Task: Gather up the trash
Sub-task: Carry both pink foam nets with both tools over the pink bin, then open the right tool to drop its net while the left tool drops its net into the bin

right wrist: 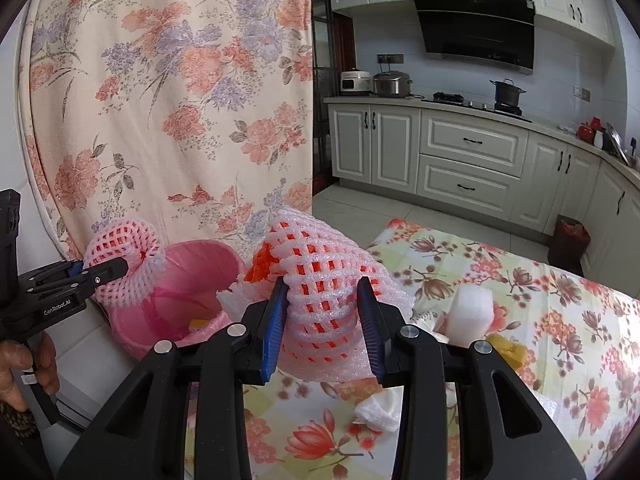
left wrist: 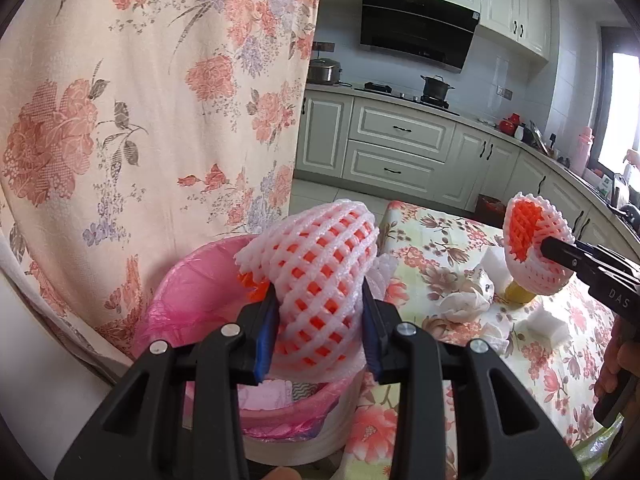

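Observation:
My left gripper (left wrist: 320,332) is shut on a white-and-orange foam fruit net (left wrist: 320,272) and holds it over the pink-lined trash bin (left wrist: 192,292). It also shows in the right wrist view (right wrist: 120,266), with its net (right wrist: 128,264) above the bin (right wrist: 192,276). My right gripper (right wrist: 322,324) is shut on a second foam fruit net (right wrist: 324,280) above the floral table, right of the bin. It shows in the left wrist view (left wrist: 548,246) with its net (left wrist: 532,240).
On the floral tablecloth (right wrist: 560,312) lie a white foam block (right wrist: 468,308), a yellow scrap (right wrist: 506,350) and crumpled white tissue (right wrist: 378,406). A floral curtain (left wrist: 140,100) hangs behind the bin. Kitchen cabinets (right wrist: 468,160) stand beyond the table.

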The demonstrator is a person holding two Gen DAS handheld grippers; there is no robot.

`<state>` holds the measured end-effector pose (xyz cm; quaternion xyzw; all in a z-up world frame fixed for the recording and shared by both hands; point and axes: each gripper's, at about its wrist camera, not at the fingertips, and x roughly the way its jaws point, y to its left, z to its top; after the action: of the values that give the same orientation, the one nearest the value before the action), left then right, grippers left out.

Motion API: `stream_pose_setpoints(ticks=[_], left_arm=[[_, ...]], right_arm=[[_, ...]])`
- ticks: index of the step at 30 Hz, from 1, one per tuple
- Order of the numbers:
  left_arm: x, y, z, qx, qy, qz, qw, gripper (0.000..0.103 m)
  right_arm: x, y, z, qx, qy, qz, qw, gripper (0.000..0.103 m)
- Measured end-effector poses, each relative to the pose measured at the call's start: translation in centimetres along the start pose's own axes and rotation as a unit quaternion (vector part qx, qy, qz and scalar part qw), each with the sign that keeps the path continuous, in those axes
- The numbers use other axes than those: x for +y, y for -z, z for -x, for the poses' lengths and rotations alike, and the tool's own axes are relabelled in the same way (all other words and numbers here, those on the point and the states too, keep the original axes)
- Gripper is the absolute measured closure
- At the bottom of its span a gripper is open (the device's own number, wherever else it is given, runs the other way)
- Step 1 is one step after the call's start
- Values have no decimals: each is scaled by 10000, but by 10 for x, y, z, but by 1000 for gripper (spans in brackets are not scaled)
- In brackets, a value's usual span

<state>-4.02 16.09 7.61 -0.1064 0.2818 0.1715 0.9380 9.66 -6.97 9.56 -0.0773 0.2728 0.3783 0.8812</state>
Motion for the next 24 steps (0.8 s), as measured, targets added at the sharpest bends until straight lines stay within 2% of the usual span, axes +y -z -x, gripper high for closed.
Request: stream_pose_setpoints(ticks=[15, 24], left_arm=[[57, 8, 5, -58, -415, 422, 9982, 68], [77, 11, 5, -122, -587, 564, 9966, 66]], right_arm=[[72, -21, -39, 116, -511, 276, 9982, 68], [106, -22, -68, 296, -761, 418, 9958, 68]])
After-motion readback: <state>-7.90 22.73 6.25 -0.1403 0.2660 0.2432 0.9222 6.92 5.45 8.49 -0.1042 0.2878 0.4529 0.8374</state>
